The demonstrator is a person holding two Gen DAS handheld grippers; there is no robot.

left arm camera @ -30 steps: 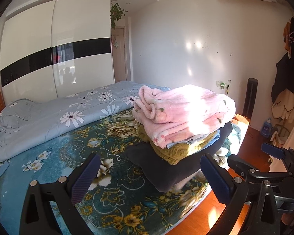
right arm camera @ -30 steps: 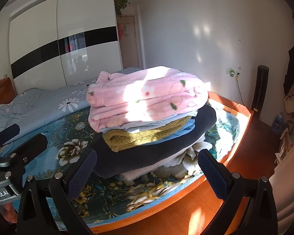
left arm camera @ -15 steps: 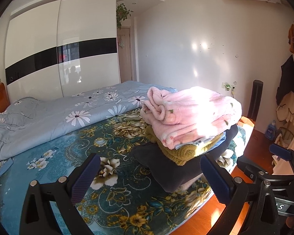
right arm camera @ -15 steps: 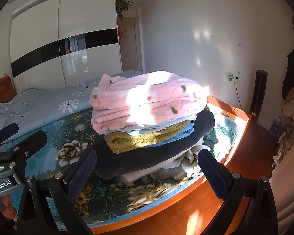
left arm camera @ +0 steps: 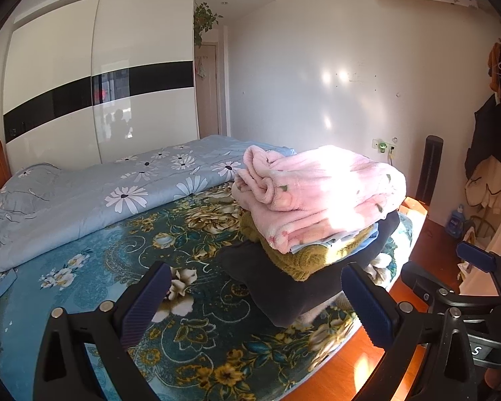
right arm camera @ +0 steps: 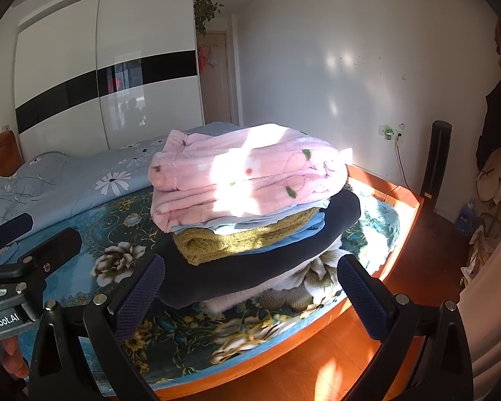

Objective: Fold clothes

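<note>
Bed: you face a wooden-framed bed [right arm camera: 397,197] covered by a teal plush bedspread with gold and cream flowers [left arm camera: 123,260]. The orange wood of the frame shows along the foot end and near edge, lit by sun.

Stack of folded clothes [right arm camera: 250,207]: it sits on the bedspread at the foot end of the bed, near the corner. From the top down it holds a fluffy pink fleece garment with small red and green motifs [left arm camera: 317,190], a pale blue layer, a mustard knitted sweater [right arm camera: 217,240], a dark navy garment [right arm camera: 267,270] that spreads wider than the rest, and a whitish piece at the bottom. Sunlight falls across the pink top layer.

Quilt: a grey-blue quilt printed with white daisies [left arm camera: 93,193] lies bunched along the far side of the bed, just beside the stack's far edge.

Room: a tall white sliding wardrobe with a black horizontal band [left arm camera: 97,93] stands beyond the bed; a trailing green plant [left arm camera: 203,20] hangs at its top corner, next to a pale door. A plain white wall runs to the right, with a green-lit socket [left arm camera: 381,145], a slim black tower [right arm camera: 436,163] on the floor, and coats hanging at the far right. The floor is reddish wood.

Your left gripper [left arm camera: 254,304]: jaws spread wide, holding nothing, short of the stack.

Your right gripper [right arm camera: 250,287]: jaws spread wide, holding nothing, in front of the stack's near side. Each gripper appears at the edge of the other's view.
</note>
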